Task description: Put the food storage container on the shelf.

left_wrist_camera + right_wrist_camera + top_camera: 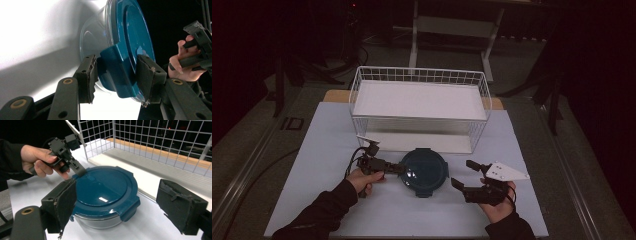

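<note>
A round glass container with a teal snap-on lid (424, 171) stands on the white mat, in front of the wire basket. My left gripper (401, 169) comes in level from the left and is shut on the latch tab (112, 67) at the lid's left edge. One pad (88, 75) lies against the tab on the bowl's side; the other pad (147, 75) lies on the lid's top (130, 32). My right gripper (462, 173) stands open just right of the container, touching nothing. From the right gripper view, the container (105, 187) sits ahead between its wide-apart pads (63, 200).
A white wire basket (419, 70) with a white board on its floor stands right behind the container (150, 142). The white mat (337, 200) covers the table, with dark floor beyond its edges. The person's right hand (183, 67) shows past the lid.
</note>
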`<state>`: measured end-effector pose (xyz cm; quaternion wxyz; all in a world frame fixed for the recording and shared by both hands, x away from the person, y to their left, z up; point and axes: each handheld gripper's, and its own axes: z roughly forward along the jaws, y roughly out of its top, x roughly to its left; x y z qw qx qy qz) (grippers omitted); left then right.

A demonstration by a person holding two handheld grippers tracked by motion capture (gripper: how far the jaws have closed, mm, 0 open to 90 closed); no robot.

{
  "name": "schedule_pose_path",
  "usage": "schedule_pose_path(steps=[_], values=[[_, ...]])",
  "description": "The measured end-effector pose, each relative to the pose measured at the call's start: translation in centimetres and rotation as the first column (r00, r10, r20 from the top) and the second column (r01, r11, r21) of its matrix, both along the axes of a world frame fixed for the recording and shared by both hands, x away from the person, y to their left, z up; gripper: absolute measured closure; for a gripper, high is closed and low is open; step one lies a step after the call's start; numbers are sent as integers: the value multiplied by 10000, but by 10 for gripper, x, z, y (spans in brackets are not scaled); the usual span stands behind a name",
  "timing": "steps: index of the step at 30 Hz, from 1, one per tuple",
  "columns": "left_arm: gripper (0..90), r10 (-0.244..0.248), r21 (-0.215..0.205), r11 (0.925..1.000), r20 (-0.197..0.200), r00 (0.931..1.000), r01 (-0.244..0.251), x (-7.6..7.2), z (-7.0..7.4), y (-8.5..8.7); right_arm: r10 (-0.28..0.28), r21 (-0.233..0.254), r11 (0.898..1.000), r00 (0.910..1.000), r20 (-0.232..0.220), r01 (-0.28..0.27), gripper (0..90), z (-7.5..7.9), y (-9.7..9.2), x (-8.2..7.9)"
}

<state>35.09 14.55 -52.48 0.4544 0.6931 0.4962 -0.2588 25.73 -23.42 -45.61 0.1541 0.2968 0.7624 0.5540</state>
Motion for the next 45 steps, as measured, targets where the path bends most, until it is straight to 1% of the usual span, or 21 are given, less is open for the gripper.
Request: schedule_pose_path(steps=[5, 6, 8, 9, 11, 12, 14, 15, 16, 17, 18, 20, 22, 26, 27, 31, 33, 34, 41, 43, 45], values=[[526, -113, 203, 9997, 236, 9997, 108, -1, 3, -1, -10, -119, 9999, 9992, -397, 5, 194, -5, 0, 3], [526, -175, 265, 9995, 468, 9988, 163, -3, 4, -2, 44, 127, 9999, 9940, -1096, -31, 221, -11, 0, 8], [531, -264, 241, 9994, 754, 9968, 247, -6, 6, -2, 95, 395, 9992, 9849, -1731, -27, 228, -16, -2, 12], [537, -264, 241, 9994, 754, 9968, 247, -6, 6, -2, 95, 395, 9992, 9849, -1731, -27, 228, -16, -2, 12], [544, -333, 316, 9991, 1160, 9927, 298, -10, 9, -3, 180, 747, 9972, 9658, -2588, 15, 242, -24, -4, 18], [555, -415, 298, 9988, 1427, 9889, 376, -13, 12, -4, 273, 985, 9951, 9473, -3191, 46, 245, -30, -5, 23], [558, -497, 368, 9984, 1742, 9835, 439, -17, 15, -5, 371, 1266, 9919, 9292, -3678, 105, 277, -35, -7, 28], [563, -497, 368, 9984, 1742, 9835, 439, -17, 15, -5, 371, 1266, 9919, 9292, -3678, 105, 277, -35, -7, 28], [565, -611, 372, 9978, 2057, 9767, 546, -20, 16, -5, 473, 1542, 9879, 9096, -4128, 187, 290, -39, -9, 32], [567, -611, 372, 9978, 2057, 9767, 546, -20, 16, -5, 473, 1542, 9879, 9096, -4128, 187, 290, -39, -9, 32], [569, -689, 410, 9973, 2237, 9722, 613, -22, 17, -6, 554, 1665, 9858, 8935, -4457, 219, 303, -42, -10, 34], [571, -789, 440, 9966, 2413, 9672, 704, -24, 18, -5, 707, 1834, 9828, 8781, -4732, 197, 311, -45, -9, 36], [573, -825, 476, 9962, 2478, 9653, 729, -26, 19, -5, 766, 1892, 9818, 8733, -4811, 181, 325, -46, -9, 37], [577, -847, 476, 9961, 2698, 9592, 745, -30, 19, -5, 1019, 2080, 9780, 8411, -5313, 129, 355, -52, -5, 40], [577, -847, 476, 9961, 2698, 9592, 745, -30, 19, -5, 1019, 2080, 9780, 8411, -5313, 129, 355, -52, -5, 40], [580, -864, 482, 9960, 3125, 9460, 750, -35, 20, -6, 1239, 2208, 9753, 8195, -5596, 33, 409, -56, -2, 41], [581, -862, 489, 9960, 3177, 9443, 745, -36, 21, -6, 1235, 2200, 9755, 8183, -5613, 37, 418, -56, -1, 41], [582, -862, 495, 9960, 3276, 9409, 741, -37, 21, -7, 1344, 2271, 9739, 8117, -5685, -22, 439, -57, 0, 41], [583, -834, 508, 9962, 3362, 9381, 704, -41, 20, -6, 1585, 2475, 9688, 7984, -5809, -122, 503, -56, 0, 40], [584, -794, 483, 9966, 3368, 9382, 670, -42, 20, -6, 1516, 2386, 9710, 8052, -5733, -129, 497, -55, 1, 38], [585, -745, 488, 9969, 3505, 9336, 612, -45, 20, -6, 1530, 2355, 9717, 8024, -5769, -160, 495, -55, 3, 37]])
